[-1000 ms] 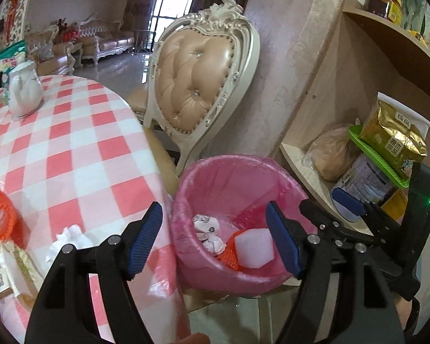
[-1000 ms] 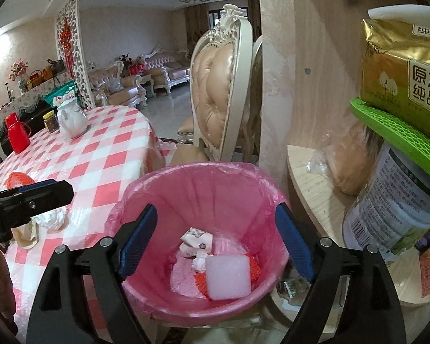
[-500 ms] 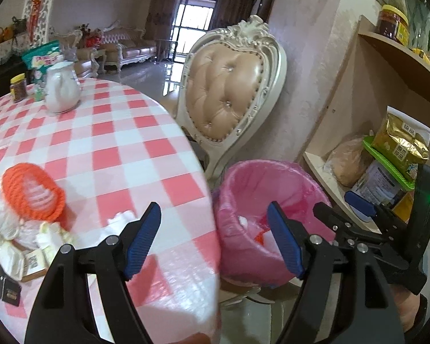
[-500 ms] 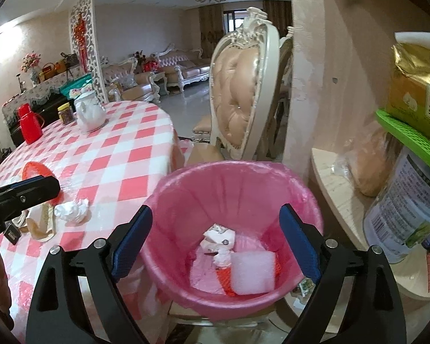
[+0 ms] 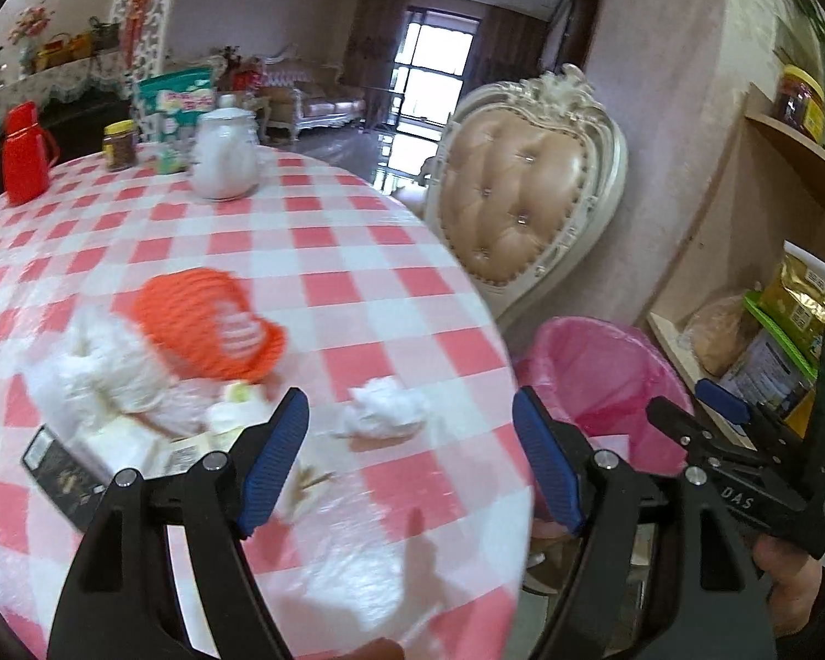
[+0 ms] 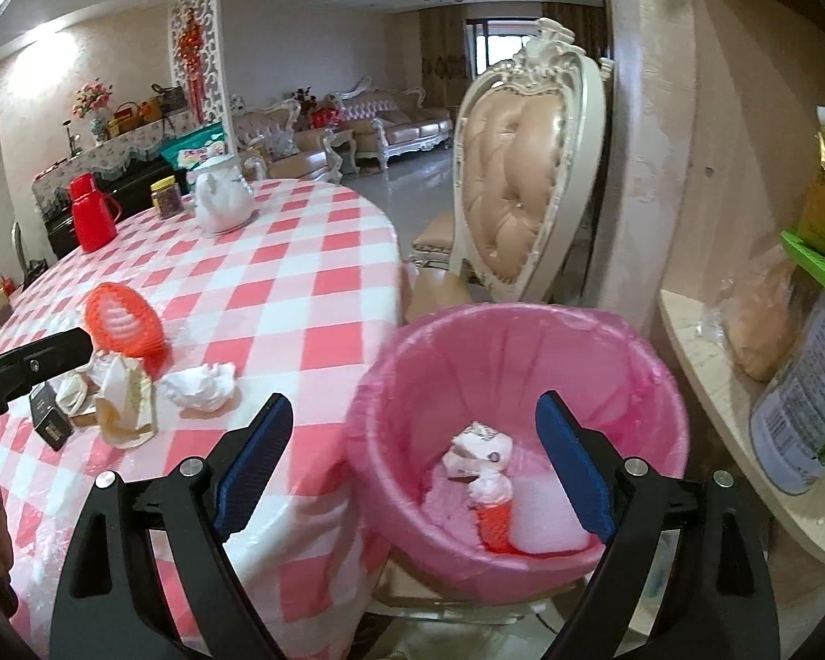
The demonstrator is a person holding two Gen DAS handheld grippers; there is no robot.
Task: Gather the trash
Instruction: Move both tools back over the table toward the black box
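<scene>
Jaws of left gripper (image 5: 410, 459) spread and empty above crumpled tissue (image 5: 388, 407) on checked table (image 5: 324, 253), right gripper (image 6: 415, 465) jaws just widened, empty, over pink-lined bin (image 6: 522, 341)

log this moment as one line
left hand-held gripper: open, empty, facing tissue | right hand-held gripper: open, empty | bin: holds trash

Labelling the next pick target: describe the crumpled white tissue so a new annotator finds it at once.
Start at the round table with the red-and-white checked cloth and go to its edge nearest the pink-lined bin. The crumpled white tissue lies alone on the cloth there. Unlike the litter heap beside the orange net, it touches no other litter and is pure white.
</scene>
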